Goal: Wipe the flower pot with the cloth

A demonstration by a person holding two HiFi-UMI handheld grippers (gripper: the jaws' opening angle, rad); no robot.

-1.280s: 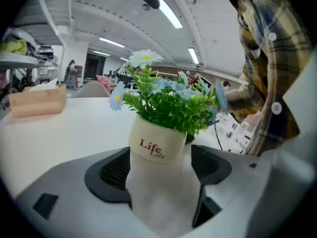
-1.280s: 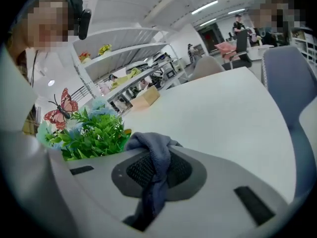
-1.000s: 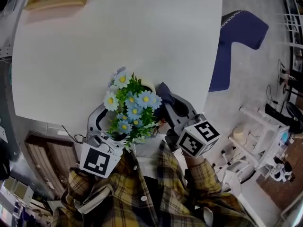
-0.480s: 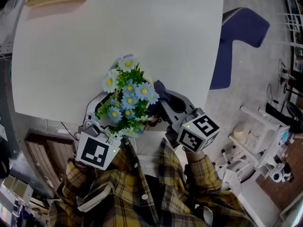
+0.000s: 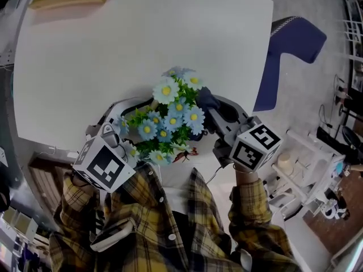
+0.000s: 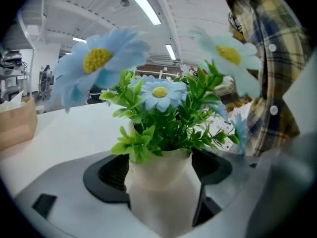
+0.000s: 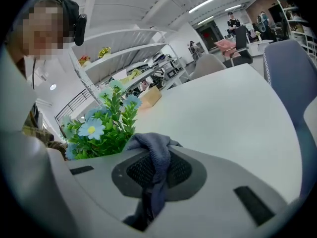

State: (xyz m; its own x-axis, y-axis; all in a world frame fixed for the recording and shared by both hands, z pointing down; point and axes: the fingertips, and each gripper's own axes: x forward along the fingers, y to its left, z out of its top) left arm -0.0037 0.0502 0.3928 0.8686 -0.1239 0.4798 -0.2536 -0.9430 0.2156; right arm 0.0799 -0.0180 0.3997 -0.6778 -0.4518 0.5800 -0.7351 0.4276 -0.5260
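Flower pot (image 6: pixel 159 175) holds blue daisies (image 6: pixel 159 92); axis near upright, mouth up; left gripper (image 6: pixel 161 185) fingers clamp it; right gripper (image 7: pixel 157 171) fingers pinch the cloth (image 7: pixel 154 152).

flowers (image 5: pixel 173 115) hide the flower pot (image 6: pixel 161 177) in head view.

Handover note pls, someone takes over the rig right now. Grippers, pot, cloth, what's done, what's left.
Left gripper: shut on the white flower pot, below the flowers.
Right gripper: shut on the blue-grey cloth, bunched between its jaws, right beside the flowers.
Pot sits at the near edge of the table, by the person.
Done: pot and cloth both gripped.
Left: the wiping. Cloth-to-pot contact isn't visible, so treat it as not started.
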